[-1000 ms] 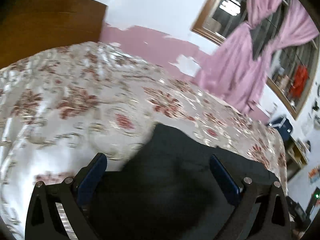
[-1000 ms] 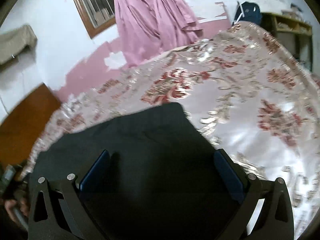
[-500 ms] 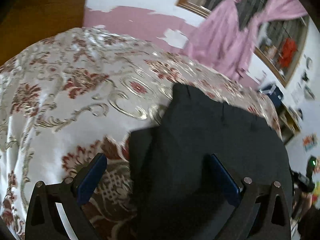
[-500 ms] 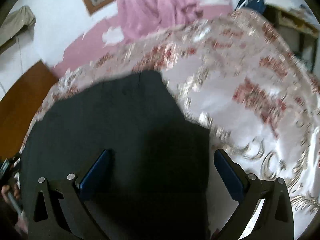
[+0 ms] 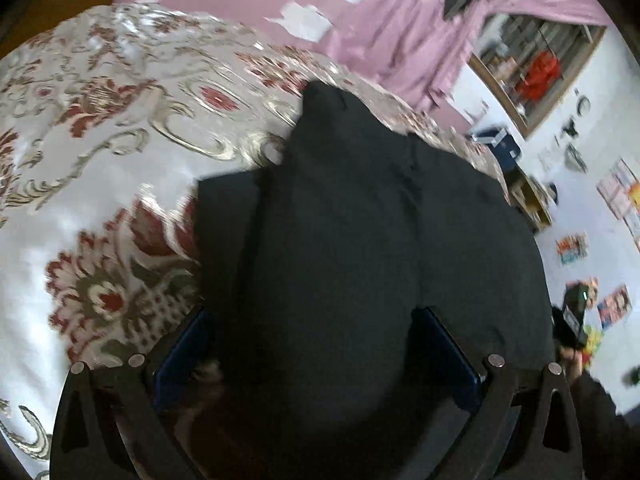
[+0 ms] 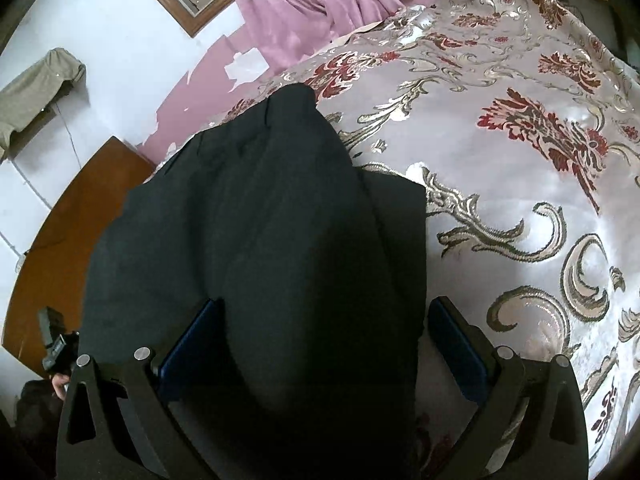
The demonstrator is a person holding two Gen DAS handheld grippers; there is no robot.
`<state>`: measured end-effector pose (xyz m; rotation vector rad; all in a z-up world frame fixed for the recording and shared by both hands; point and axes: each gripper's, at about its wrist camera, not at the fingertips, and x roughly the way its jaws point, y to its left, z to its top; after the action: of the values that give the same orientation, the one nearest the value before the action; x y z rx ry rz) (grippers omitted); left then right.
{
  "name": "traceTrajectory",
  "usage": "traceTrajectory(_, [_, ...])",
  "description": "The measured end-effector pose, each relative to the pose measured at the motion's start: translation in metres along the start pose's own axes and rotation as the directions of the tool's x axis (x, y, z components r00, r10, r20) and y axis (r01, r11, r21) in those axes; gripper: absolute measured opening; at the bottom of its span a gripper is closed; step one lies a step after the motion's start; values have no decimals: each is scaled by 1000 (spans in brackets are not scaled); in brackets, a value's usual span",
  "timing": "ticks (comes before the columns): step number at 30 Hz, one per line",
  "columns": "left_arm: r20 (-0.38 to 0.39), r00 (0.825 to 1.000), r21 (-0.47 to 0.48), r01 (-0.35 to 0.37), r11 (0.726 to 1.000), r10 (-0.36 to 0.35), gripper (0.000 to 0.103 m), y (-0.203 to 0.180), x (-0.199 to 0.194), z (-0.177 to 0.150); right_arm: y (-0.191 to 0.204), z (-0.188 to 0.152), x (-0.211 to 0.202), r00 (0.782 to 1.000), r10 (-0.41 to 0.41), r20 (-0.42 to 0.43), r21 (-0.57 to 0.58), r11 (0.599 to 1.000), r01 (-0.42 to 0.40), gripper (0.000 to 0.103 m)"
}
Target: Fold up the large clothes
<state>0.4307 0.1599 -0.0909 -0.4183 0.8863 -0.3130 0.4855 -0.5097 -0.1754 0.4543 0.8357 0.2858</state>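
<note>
A large black garment (image 5: pixel 360 220) lies folded over on a floral bedspread (image 5: pixel 100 140). In the left wrist view my left gripper (image 5: pixel 316 344) stands open, its blue pads wide apart, with the near fold of the garment bulging between them. In the right wrist view my right gripper (image 6: pixel 324 340) is also open over the same garment (image 6: pixel 260 220), cloth lying between its blue pads without being pinched. A lower layer of the garment sticks out flat at the side (image 6: pixel 400 208).
The bedspread (image 6: pixel 520 160) fills the right of the right wrist view. A pink curtain (image 5: pixel 420 40) hangs at a window behind the bed. A brown wooden headboard (image 6: pixel 60 240) stands at the left. The person's other hand with a gripper handle (image 6: pixel 56 344) shows at lower left.
Both grippers have tilted down and drawn nearer the garment, which now shows folded with a lower layer sticking out. The jaws stay wide apart throughout.
</note>
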Motion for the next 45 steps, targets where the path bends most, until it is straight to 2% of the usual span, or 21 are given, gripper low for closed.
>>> traceTrajectory(3, [-75,997,31,28,999,-26,103,-15,6,-5,4,-2,2,998,47,-39,-7,999,-47,102])
traceTrajectory(7, [-126,992,42,-3,999,8,103,-29,8,-6,11,-7,3,990,106,-93,7,994,-106,102])
traceTrajectory(9, [-153,987,37,-37,999,42,103,-36,10,-4,19,-10,4,990,84,-113,-6,996,-85,102])
traceTrajectory(12, [-166,982,63,-79,995,89,91,-48,8,-3,28,-11,5,988,46,-144,5,999,-46,102])
traceTrajectory(13, [-161,981,75,-99,992,110,81,-54,4,-4,31,-12,5,987,36,-155,16,999,-34,102])
traceTrajectory(15, [-157,979,76,-116,990,127,60,-60,-3,-5,39,-14,4,985,10,-170,18,1000,-7,91])
traceTrajectory(17, [-158,980,55,-113,992,120,46,-61,-11,-6,46,-16,-1,985,-10,-171,4,1000,11,69])
traceTrajectory(18, [-156,981,39,-108,993,112,42,-62,-17,-7,50,-18,-4,985,-20,-170,0,1000,21,64])
traceTrajectory(20, [-145,984,23,-104,994,107,29,-66,-24,-7,58,-21,-13,986,-25,-167,0,1000,25,44])
traceTrajectory(23, [-104,983,75,-143,987,150,21,-82,-38,-8,73,-24,-26,987,-36,-154,-19,999,34,25])
traceTrajectory(25, [-54,984,122,-163,979,170,19,-98,-53,-7,86,-23,-39,990,-55,-127,-61,997,48,20])
traceTrajectory(27, [-10,988,124,-153,980,156,17,-110,-68,-2,104,-20,-56,994,-69,-79,-111,992,60,18])
traceTrajectory(33, [88,990,161,-125,979,112,16,-152,-100,12,132,7,-106,998,-31,49,-162,986,38,15])
traceTrajectory(40, [143,989,206,-59,977,29,16,-196,-95,16,113,24,-179,985,-49,164,-206,975,83,15])
traceTrajectory(45, [147,989,211,-35,977,4,16,-227,-60,11,88,29,-212,966,-104,238,-204,967,154,15])
